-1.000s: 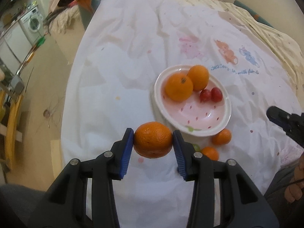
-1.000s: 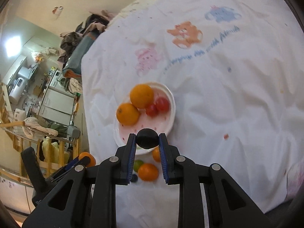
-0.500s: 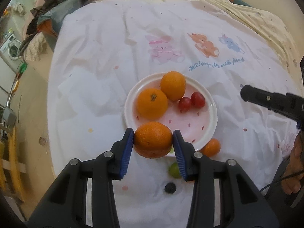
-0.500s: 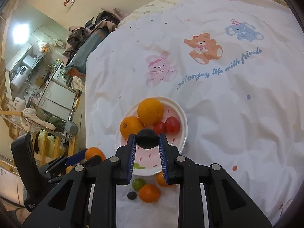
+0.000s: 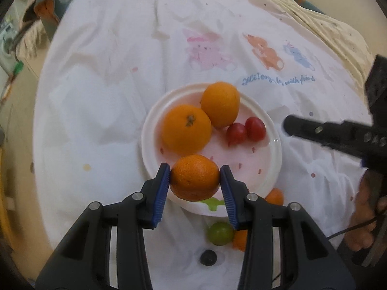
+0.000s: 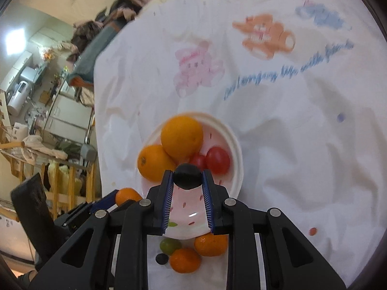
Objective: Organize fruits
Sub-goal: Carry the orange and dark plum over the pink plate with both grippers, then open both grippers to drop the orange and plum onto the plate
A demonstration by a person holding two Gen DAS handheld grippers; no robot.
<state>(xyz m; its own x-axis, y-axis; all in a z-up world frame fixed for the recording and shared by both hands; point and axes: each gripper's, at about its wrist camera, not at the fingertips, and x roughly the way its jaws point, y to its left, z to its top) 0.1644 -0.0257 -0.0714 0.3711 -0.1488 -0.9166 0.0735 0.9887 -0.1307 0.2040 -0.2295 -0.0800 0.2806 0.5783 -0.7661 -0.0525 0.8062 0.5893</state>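
My left gripper point(image 5: 195, 181) is shut on a mandarin orange point(image 5: 195, 180), held over the near rim of the white plate point(image 5: 271, 169). On the plate lie two larger oranges point(image 5: 186, 127) and two red tomatoes point(image 5: 255, 128). My right gripper point(image 6: 188, 177) is shut on a dark round grape point(image 6: 188, 176) above the same plate point(image 6: 235, 166), just in front of the tomatoes point(image 6: 217, 160). The right gripper also shows at the right edge of the left wrist view, over the cloth beside the plate. The left gripper with its mandarin point(image 6: 127, 195) appears low left in the right wrist view.
On the white printed cloth point(image 5: 108, 84) just before the plate lie a green grape point(image 6: 169, 246), a dark grape point(image 6: 161, 258) and two small mandarins point(image 6: 185, 261). The cloth drops off at the left toward cluttered furniture point(image 6: 60, 111). A hand point(image 5: 362, 220) holds the right tool.
Both grippers have moved forward and down toward the plate, each keeping its fruit. The plate now fills more of both views, and the left mandarin has come over its near rim.
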